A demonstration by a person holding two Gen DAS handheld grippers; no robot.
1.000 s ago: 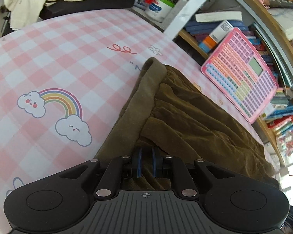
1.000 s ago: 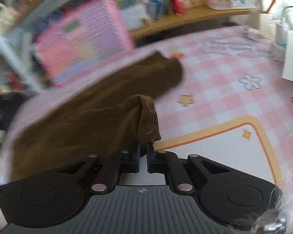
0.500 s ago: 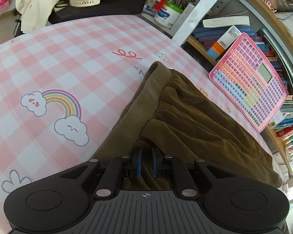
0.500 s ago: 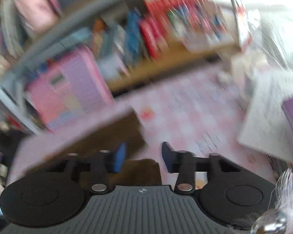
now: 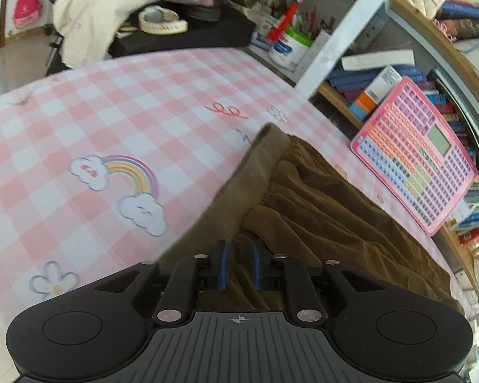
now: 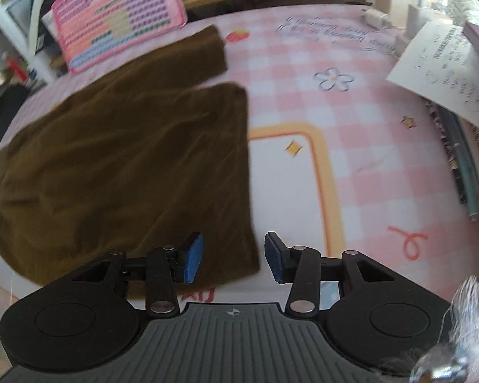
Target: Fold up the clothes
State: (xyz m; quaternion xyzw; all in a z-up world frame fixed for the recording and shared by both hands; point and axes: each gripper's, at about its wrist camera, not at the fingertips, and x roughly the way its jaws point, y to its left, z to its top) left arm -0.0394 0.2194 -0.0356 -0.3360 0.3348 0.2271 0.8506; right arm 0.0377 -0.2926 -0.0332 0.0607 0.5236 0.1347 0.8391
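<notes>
Brown shorts [image 6: 124, 166] lay on a pink checked cloth [image 6: 351, 134] ahead of the right gripper [image 6: 233, 257] (jaws spread); left gripper [image 5: 238, 263] nearly closed, grip unclear.

Trousers [image 6: 127, 159] flat on tablecloth [image 6: 351, 146]; toy tablet [image 6: 118, 16] behind (leaning on shelf).

Brown garment [image 6: 127, 159]: near hem hidden behind the right gripper [image 6: 233, 260] body; left portion cut by the frame edge; fabric detail blurred; handwriting on the paper sheet [image 6: 440, 63], far right of the fingers, illegible.
</notes>
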